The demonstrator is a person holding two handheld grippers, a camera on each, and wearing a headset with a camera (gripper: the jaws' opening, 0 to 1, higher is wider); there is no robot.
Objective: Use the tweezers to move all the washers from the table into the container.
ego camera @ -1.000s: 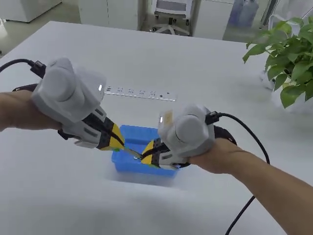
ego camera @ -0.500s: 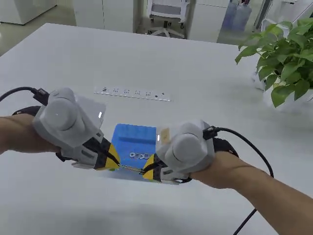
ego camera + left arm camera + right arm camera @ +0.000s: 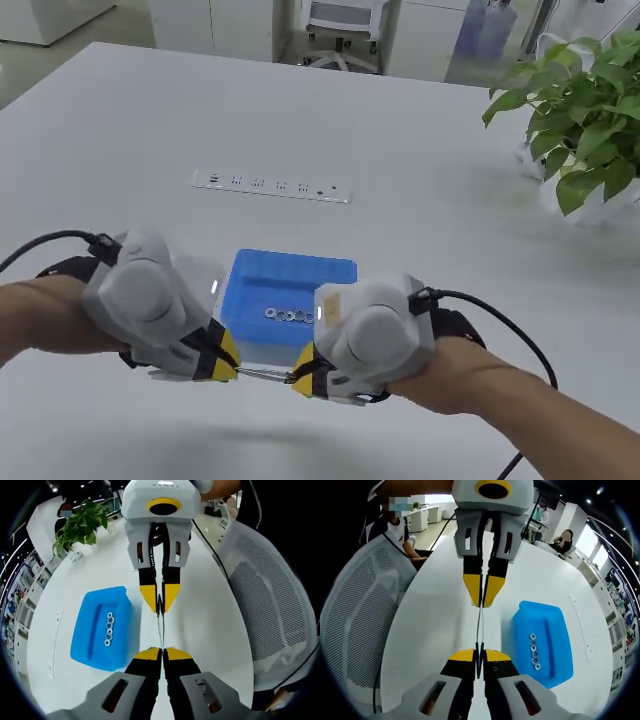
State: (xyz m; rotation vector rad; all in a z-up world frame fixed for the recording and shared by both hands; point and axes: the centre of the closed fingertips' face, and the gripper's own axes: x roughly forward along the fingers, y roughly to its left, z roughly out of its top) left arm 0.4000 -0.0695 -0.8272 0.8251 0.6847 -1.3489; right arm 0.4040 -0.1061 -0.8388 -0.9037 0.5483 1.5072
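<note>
The left claw and right claw are each pinched tight on 1 end of the tweezers, probably to steady or hand over the thin tool. Just beyond both claws, the washers lie in a row inside the blue container.

White surface is carrying a blue container, a power strip lying beyond it, and a potted plant sitting far right.

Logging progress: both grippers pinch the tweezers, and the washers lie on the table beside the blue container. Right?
No: the washers lie inside the blue container, per the head view. The left gripper and right gripper do pinch the tweezers.
</note>
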